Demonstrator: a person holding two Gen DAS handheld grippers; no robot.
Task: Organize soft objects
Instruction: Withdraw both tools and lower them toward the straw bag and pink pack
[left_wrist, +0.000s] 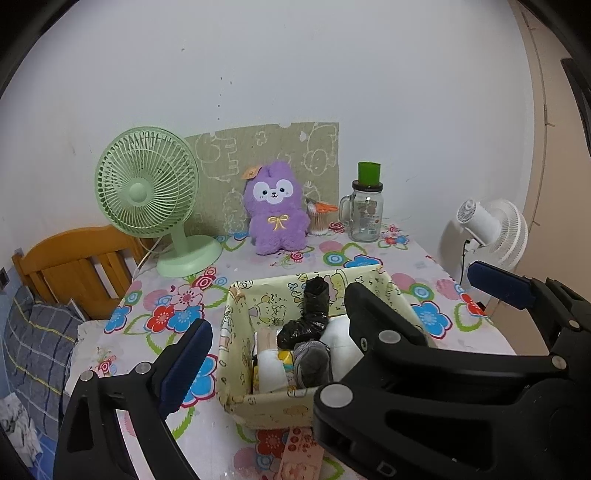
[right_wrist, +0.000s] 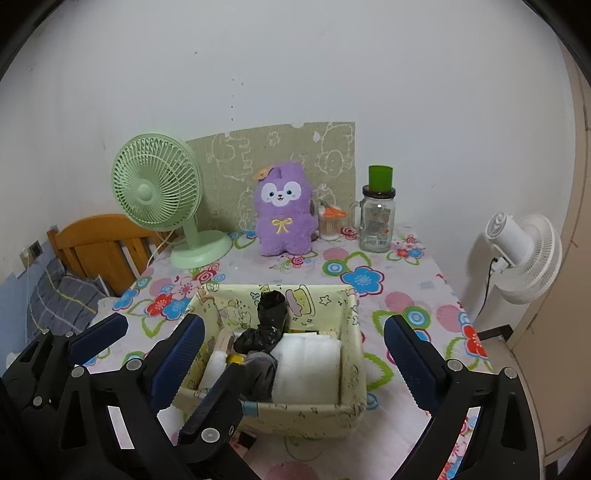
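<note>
Both tongs, the left gripper (left_wrist: 280, 325) and the right gripper (right_wrist: 295, 343), are held wide open with nothing gripped. The fabric basket (right_wrist: 351, 369) with rolled soft items lies just below and between them. If the basket rim is caught, it could be tipped over.

no legible text, jar (left_wrist: 365, 214) label too blurred

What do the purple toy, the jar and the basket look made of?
Purple toy: fluffy plush, matte pile, embroidered bow. Jar: clear glass, glossy, see-through with a handle; lid material unclear. Basket: probably printed fabric, its walls sagging softly.
</note>
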